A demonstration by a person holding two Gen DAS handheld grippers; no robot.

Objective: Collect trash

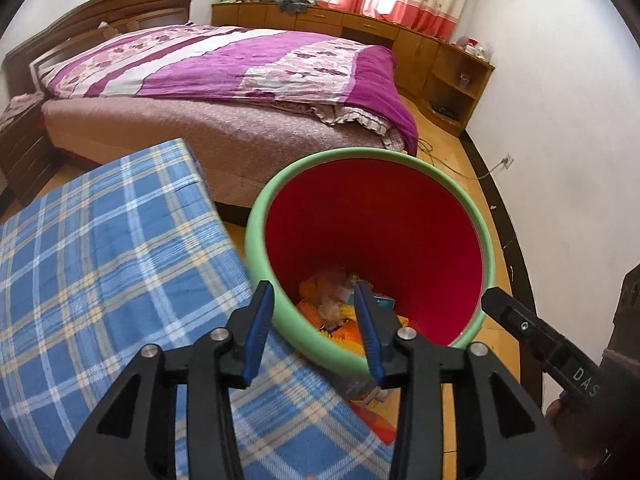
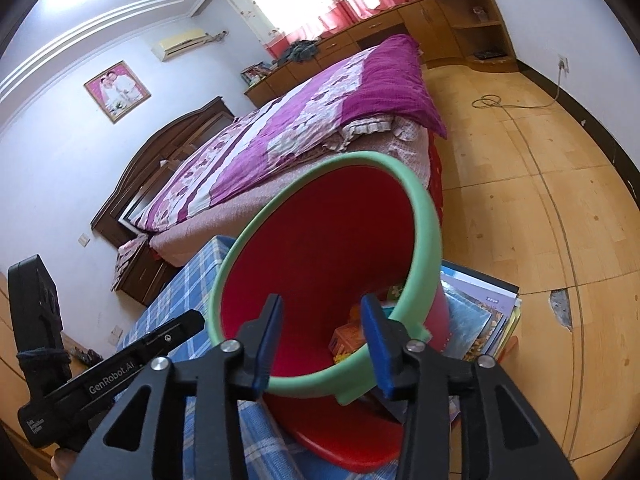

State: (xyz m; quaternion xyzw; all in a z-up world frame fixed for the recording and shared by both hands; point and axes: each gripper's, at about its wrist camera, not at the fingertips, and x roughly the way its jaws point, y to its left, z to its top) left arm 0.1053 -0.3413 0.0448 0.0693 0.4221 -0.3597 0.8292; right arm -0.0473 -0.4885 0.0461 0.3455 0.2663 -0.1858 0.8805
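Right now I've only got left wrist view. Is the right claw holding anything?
Observer: No. The right claw is open, nothing between its pads, and it points into the bin.
Operator: What's on the bin's right side?
Observer: A stack of books, right against the bin's outer wall.
Operator: Anything on the floor beyond that?
Observer: A grey chipped patch in the wooden floor, apart from the books.
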